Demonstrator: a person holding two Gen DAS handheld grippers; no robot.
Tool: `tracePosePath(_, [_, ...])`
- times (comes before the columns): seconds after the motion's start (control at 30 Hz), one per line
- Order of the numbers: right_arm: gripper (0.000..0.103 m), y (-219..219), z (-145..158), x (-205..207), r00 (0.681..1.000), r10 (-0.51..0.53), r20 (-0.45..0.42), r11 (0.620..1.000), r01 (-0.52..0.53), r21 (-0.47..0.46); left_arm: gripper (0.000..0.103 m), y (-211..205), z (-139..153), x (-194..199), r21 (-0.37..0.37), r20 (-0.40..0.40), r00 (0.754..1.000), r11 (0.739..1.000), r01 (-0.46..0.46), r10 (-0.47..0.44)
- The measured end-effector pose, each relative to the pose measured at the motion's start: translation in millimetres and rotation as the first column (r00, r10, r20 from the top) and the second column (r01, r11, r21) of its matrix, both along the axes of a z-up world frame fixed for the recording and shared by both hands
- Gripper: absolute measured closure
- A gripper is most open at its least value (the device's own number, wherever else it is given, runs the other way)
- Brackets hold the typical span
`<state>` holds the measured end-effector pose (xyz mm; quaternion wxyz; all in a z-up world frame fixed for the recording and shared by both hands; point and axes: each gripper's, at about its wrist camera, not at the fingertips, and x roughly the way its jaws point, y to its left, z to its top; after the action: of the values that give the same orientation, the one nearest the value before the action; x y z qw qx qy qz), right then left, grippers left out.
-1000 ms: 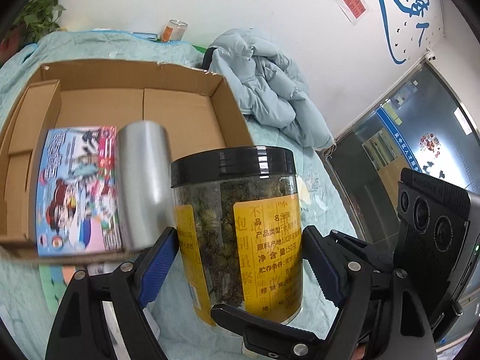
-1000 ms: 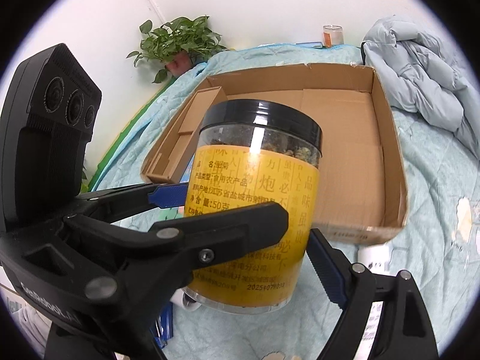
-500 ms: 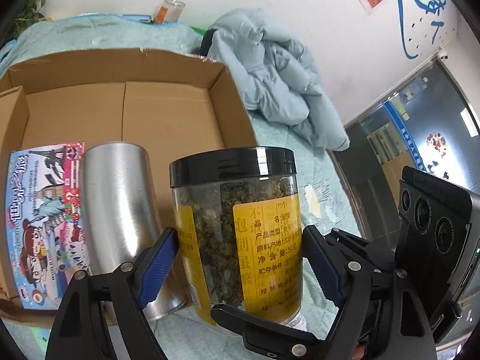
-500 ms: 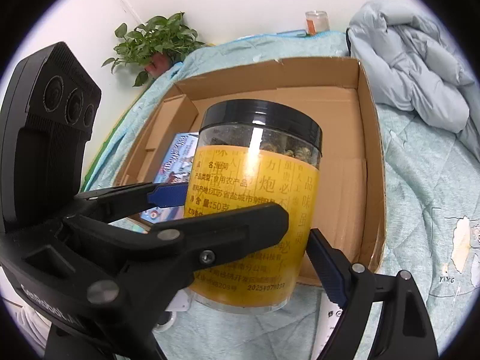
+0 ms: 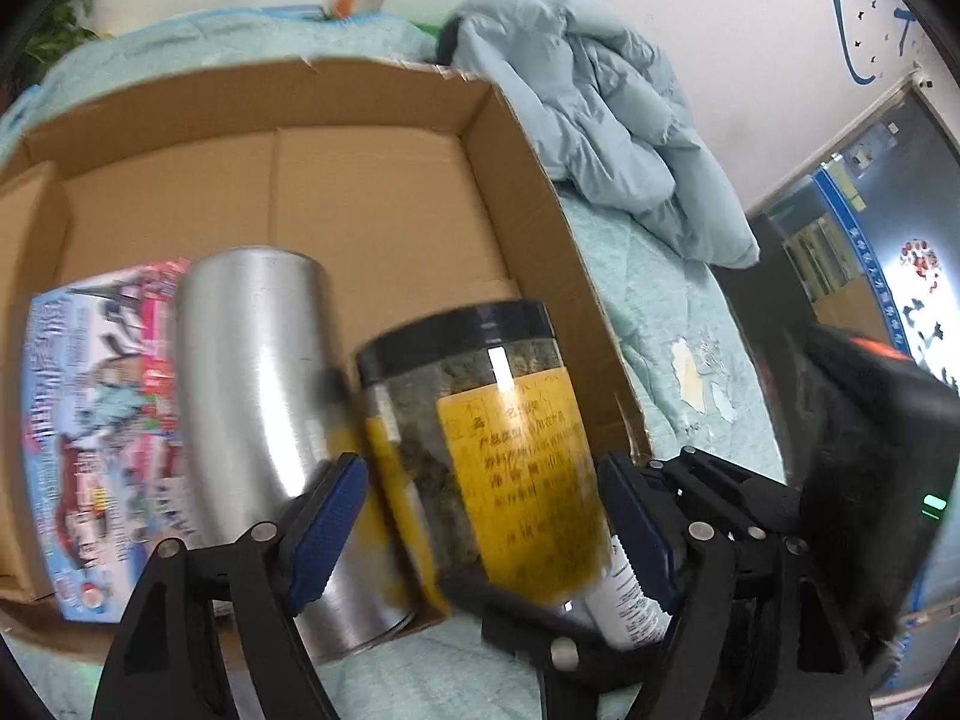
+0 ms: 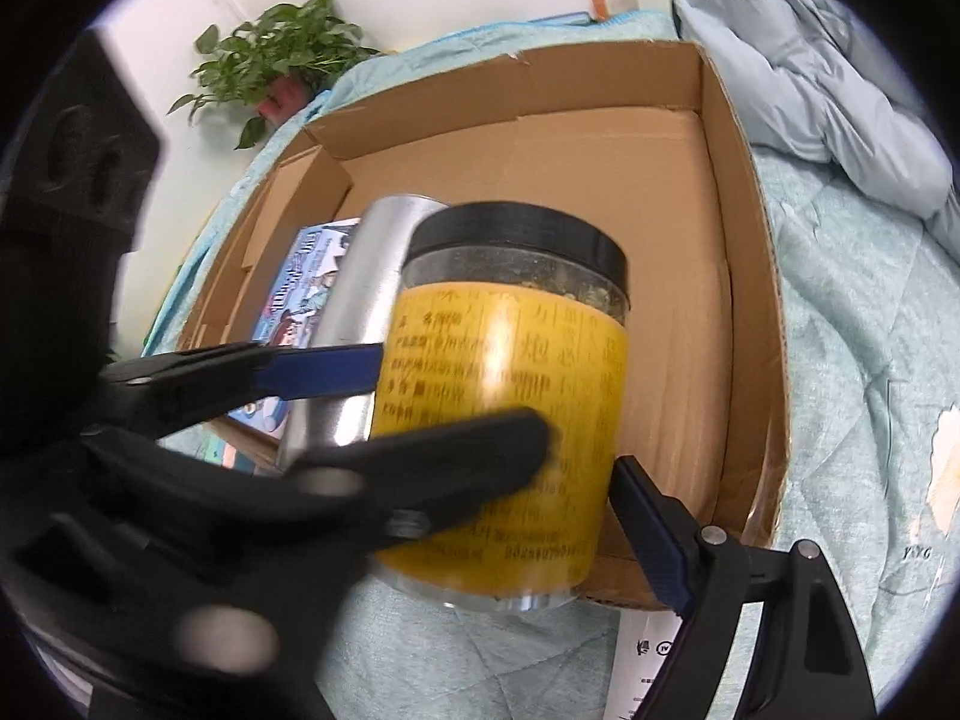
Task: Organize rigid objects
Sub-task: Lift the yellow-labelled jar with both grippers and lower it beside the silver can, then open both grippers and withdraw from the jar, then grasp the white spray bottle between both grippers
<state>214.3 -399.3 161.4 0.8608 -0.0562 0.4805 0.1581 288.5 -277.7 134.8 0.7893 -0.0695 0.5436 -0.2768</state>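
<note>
In the cardboard box (image 5: pixel 372 192) a picture book (image 5: pixel 90 420) lies at 9 o'clock, then a steel cup (image 5: pixel 264 396). Both the left tool (image 5: pixel 480 516) and right tool (image 6: pixel 498 444) grip the jar (image 5: pixel 498 456) at the box's near edge. I judge the step is placing; next, lower it beside the cup and release.

The jar (image 6: pixel 510 408) has a black lid and yellow label; beside it, the can (image 5: pixel 258 396) is plain silver, the cardboard box (image 5: pixel 384 192) brown, the bed cover (image 6: pixel 840 420) pale green.
</note>
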Motion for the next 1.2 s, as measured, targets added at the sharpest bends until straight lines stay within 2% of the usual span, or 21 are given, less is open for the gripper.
tracePosePath(0.23, [0.017, 2, -7, -2, 0.998, -0.021, 0.058, 1.000, 0.022, -0.012, 0.025, 44, 27, -36, 0.021, 0.133, 0.990, 0.999, -0.046, 0.043])
tracePosePath(0.3, [0.017, -4, -1, -12, 0.993, -0.053, 0.109, 0.999, 0.052, 0.011, 0.025, 62, 32, -49, 0.029, 0.182, 0.981, 0.997, -0.072, 0.066])
tracePosePath(0.4, [0.017, -7, 11, -37, 0.975, -0.067, 0.212, 0.998, 0.065, 0.014, 0.023, 91, 41, -71, 0.013, 0.276, 0.953, 0.991, -0.133, 0.125])
tracePosePath(0.47, [0.017, -7, 16, -60, 0.955, -0.053, 0.291, 0.998, 0.058, -0.007, 0.016, 106, 46, -84, 0.000, 0.323, 0.933, 0.985, -0.171, 0.161])
tracePosePath(0.57, [0.017, -6, 14, -90, 0.922, -0.037, 0.386, 0.998, 0.054, -0.033, 0.002, 128, 53, -111, 0.002, 0.419, 0.883, 0.972, -0.235, 0.212])
tracePosePath(0.6, [0.017, -6, 11, -98, 0.910, -0.039, 0.413, 0.997, 0.062, -0.042, 0.001, 132, 54, -122, 0.010, 0.452, 0.864, 0.968, -0.253, 0.221])
tracePosePath(0.67, [0.023, -8, 2, -108, 0.889, -0.054, 0.455, 0.994, 0.090, -0.059, 0.002, 141, 54, -140, 0.021, 0.488, 0.848, 0.968, -0.249, 0.207])
tracePosePath(0.7, [0.031, -11, -3, -113, 0.884, -0.061, 0.463, 0.993, 0.100, -0.060, 0.017, 144, 53, -150, 0.023, 0.498, 0.845, 0.971, -0.238, 0.196])
tracePosePath(0.73, [0.040, -14, -9, -115, 0.884, -0.067, 0.462, 0.992, 0.109, -0.065, 0.063, 148, 51, -157, 0.019, 0.502, 0.845, 0.974, -0.227, 0.187])
tracePosePath(0.77, [0.044, -16, -14, -119, 0.886, -0.078, 0.458, 0.990, 0.124, -0.072, 0.088, 151, 48, -164, 0.023, 0.486, 0.857, 0.978, -0.208, 0.171])
tracePosePath(0.8, [0.054, -20, -19, -122, 0.886, -0.095, 0.455, 0.986, 0.147, -0.081, 0.103, 154, 46, -168, 0.029, 0.468, 0.868, 0.979, -0.203, 0.166])
tracePosePath(0.83, [0.062, -23, -23, -125, 0.882, -0.109, 0.458, 0.983, 0.165, -0.084, 0.102, 157, 43, -173, 0.029, 0.462, 0.869, 0.976, -0.216, 0.179])
tracePosePath(0.87, [0.063, -27, -25, -128, 0.880, -0.115, 0.461, 0.981, 0.173, -0.086, 0.101, 159, 43, -180, 0.030, 0.468, 0.864, 0.974, -0.225, 0.185])
tracePosePath(0.9, [0.063, -30, -27, -131, 0.878, -0.116, 0.464, 0.980, 0.177, -0.090, 0.085, 159, 42, -187, 0.048, 0.479, 0.858, 0.971, -0.235, 0.184])
tracePosePath(0.93, [0.063, -33, -30, -132, 0.878, -0.111, 0.465, 0.979, 0.178, -0.102, 0.037, 157, 41, -192, 0.078, 0.482, 0.857, 0.966, -0.246, 0.180])
tracePosePath(0.97, [0.063, -35, -31, -135, 0.879, -0.105, 0.465, 0.978, 0.177, -0.113, 0.008, 157, 40, -196, 0.103, 0.481, 0.858, 0.961, -0.258, 0.179])
tracePosePath(1.0, [0.062, -38, -33, -135, 0.883, -0.095, 0.460, 0.976, 0.173, -0.132, 0.003, 160, 39, -203, 0.096, 0.493, 0.848, 0.957, -0.273, 0.192])
tracePosePath(1.03, [0.055, -41, -35, -135, 0.894, -0.084, 0.441, 0.976, 0.164, -0.146, 0.000, 163, 39, -209, 0.076, 0.504, 0.840, 0.959, -0.275, 0.201])
tracePosePath(1.07, [0.049, -46, -38, -136, 0.904, -0.084, 0.420, 0.976, 0.161, -0.150, 0.000, 164, 37, -211, 0.075, 0.493, 0.846, 0.959, -0.273, 0.202])
tracePosePath(1.1, [0.038, -52, -40, -135, 0.913, -0.093, 0.398, 0.976, 0.162, -0.143, 0.000, 166, 34, -213, 0.087, 0.473, 0.859, 0.959, -0.270, 0.198])
tracePosePath(1.2, [0.036, -80, -49, -127, 0.924, -0.167, 0.345, 0.975, 0.207, -0.082, 0.000, 176, 27, -216, 0.100, 0.447, 0.865, 0.949, -0.299, 0.226])
